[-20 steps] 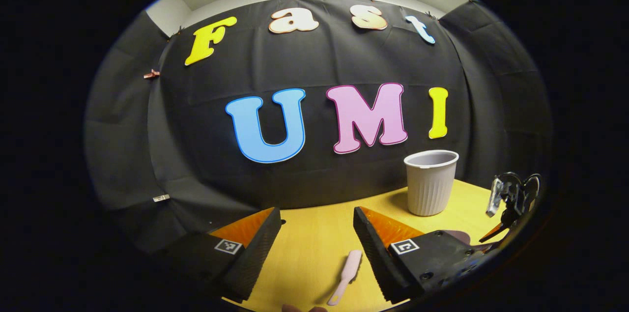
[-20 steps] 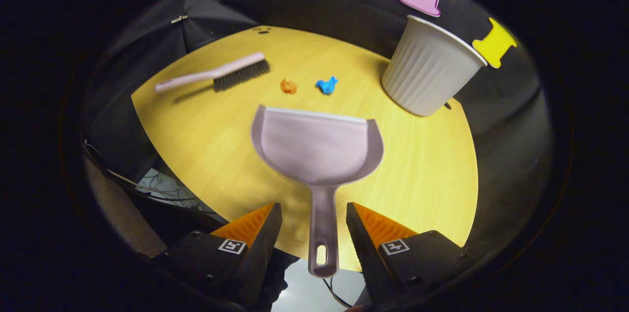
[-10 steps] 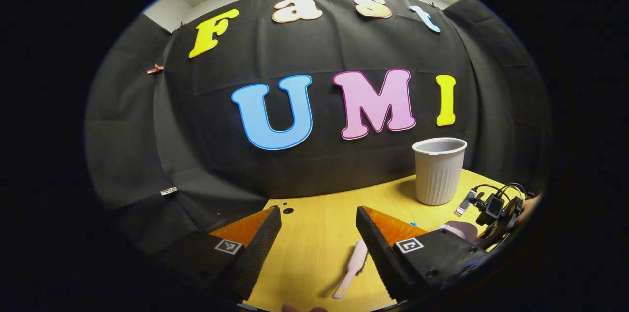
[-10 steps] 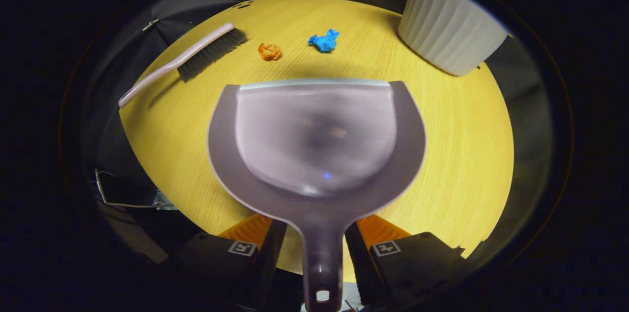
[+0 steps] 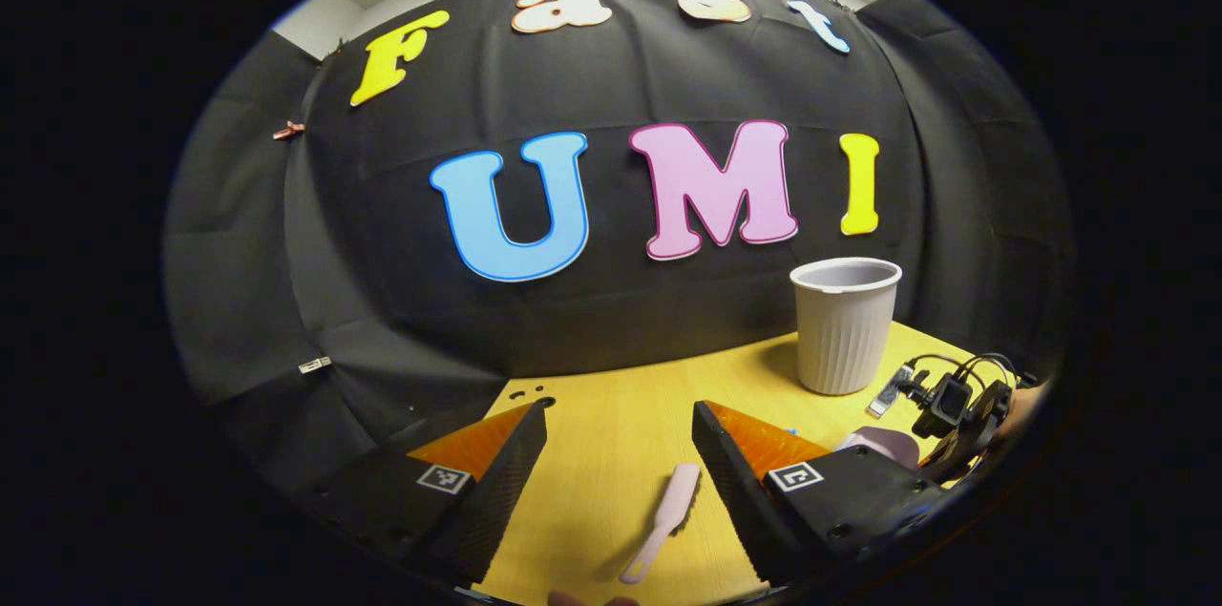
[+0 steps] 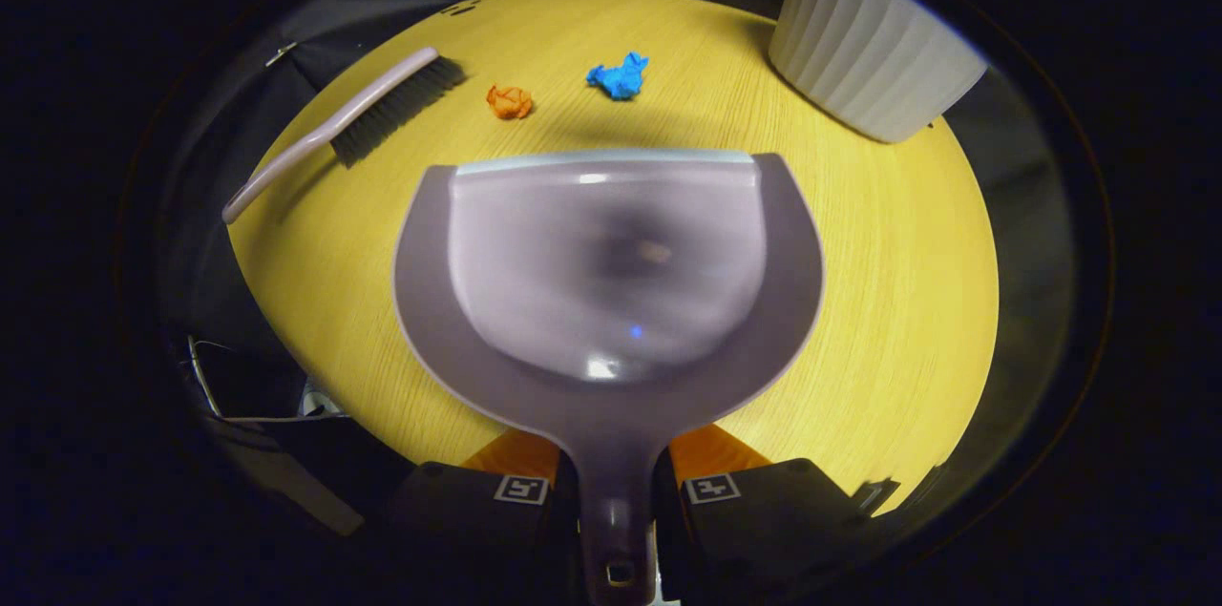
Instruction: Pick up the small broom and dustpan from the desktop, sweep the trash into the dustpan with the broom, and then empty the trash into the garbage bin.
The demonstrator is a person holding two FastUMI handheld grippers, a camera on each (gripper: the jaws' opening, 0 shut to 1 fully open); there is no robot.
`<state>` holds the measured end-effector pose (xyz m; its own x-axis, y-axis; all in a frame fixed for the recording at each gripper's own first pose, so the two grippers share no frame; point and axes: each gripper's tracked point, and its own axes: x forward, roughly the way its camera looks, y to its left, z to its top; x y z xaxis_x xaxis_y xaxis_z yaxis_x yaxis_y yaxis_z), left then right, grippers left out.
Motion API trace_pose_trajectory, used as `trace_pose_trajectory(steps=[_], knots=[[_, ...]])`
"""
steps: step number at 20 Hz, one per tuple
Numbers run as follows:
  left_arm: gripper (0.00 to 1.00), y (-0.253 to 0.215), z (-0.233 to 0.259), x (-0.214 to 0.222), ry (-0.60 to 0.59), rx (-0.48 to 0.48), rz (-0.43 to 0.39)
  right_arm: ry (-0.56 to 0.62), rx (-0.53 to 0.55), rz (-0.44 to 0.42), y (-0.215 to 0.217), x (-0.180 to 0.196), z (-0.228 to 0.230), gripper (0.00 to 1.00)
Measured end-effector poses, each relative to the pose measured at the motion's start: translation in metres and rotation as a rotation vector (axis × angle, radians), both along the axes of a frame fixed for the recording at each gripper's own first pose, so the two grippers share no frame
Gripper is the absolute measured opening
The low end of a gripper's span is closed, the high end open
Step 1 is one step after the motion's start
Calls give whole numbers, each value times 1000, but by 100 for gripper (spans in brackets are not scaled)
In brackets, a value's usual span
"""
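The pale lilac dustpan [image 6: 611, 272] lies flat on the yellow table [image 6: 888, 301], its mouth facing two paper scraps. My right gripper [image 6: 614, 501] is shut on its handle. One scrap is orange [image 6: 509, 100], the other blue [image 6: 618, 76]. The pink broom [image 6: 344, 129] lies at the far left, bristles toward the scraps. In the left gripper view my left gripper [image 5: 619, 453] hangs open above the table, with the broom [image 5: 662, 522] lying below the gap near its right finger. The grey ribbed garbage bin [image 5: 845, 324] stands upright at the back right.
The bin [image 6: 869, 62] stands just right of the scraps. In the left gripper view the other gripper [image 5: 955, 406], with cables, sits at the table's right edge beside the dustpan [image 5: 878, 442]. The black cloth wall runs close behind the table. The table's near edge drops off under my right gripper.
My right gripper moved in over the dustpan handle and its fingers shut on it. My left gripper stayed open and drifted slightly over the broom.
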<state>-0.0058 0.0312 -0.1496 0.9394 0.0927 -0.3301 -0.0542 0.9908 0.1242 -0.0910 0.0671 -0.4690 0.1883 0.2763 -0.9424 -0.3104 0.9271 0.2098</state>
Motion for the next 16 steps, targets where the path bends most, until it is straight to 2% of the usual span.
trace_pose_trajectory(steps=[1,2,4,5,6,7,9,10,11,12,13,16], knots=[[98,-3,-10,1,25,0,-17,-39,9,-4,-1,4,6,41],[98,-7,-19,2,52,-2,-37,-72,32,-10,-1,6,12,41],[100,-16,-44,4,120,-15,-88,-106,78,-29,-1,9,26,33],[98,-20,-57,4,161,-24,-111,-109,77,-28,-4,8,28,37],[98,-24,-74,4,207,-36,-134,-108,69,-22,-9,5,30,32],[98,-28,-90,3,261,-50,-155,-107,66,-19,-13,2,32,37],[98,-35,-142,-9,450,-99,-195,-108,65,-16,-23,-6,40,36],[98,-32,-171,-11,537,-111,-192,-110,63,-16,-26,-10,43,36],[97,-28,-185,-10,571,-106,-184,-107,61,-17,-29,-14,46,36],[96,-25,-202,-10,614,-90,-184,-107,60,-16,-30,-16,48,41],[96,-23,-215,-8,646,-76,-192,-107,60,-15,-31,-18,49,37],[95,-20,-251,-9,758,-77,-230,-104,47,-3,-35,-20,48,36]])
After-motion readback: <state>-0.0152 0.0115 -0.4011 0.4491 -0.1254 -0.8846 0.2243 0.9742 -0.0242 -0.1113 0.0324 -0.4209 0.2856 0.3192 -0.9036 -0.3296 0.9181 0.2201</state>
